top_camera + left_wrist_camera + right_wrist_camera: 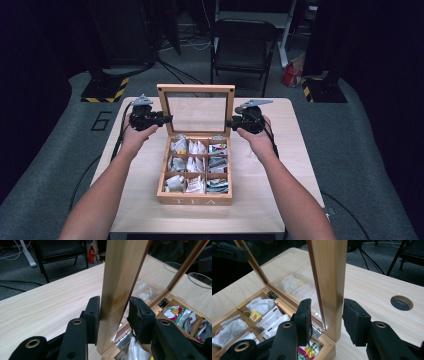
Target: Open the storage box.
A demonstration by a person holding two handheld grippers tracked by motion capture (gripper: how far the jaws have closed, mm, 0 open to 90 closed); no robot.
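Observation:
A wooden tea box [195,200] stands mid-table with its glass lid [196,89] raised upright. Its compartments hold several tea bags [195,165]. My left gripper [167,120] is at the lid's left side. In the left gripper view its pads clamp the wooden side rail [117,277], so the gripper [113,312] is shut on it. My right gripper [230,122] is at the lid's right side. There the rail [329,272] stands between the jaws of the gripper [327,315]. One pad sits against the wood and the other pad [304,317] is a little off it.
The light wooden table [280,165] has a round cable hole [401,302] beyond the box. A black chair [242,45] and a red bag [291,75] stand on the floor behind the table. Metal hinges [123,340] join lid and box.

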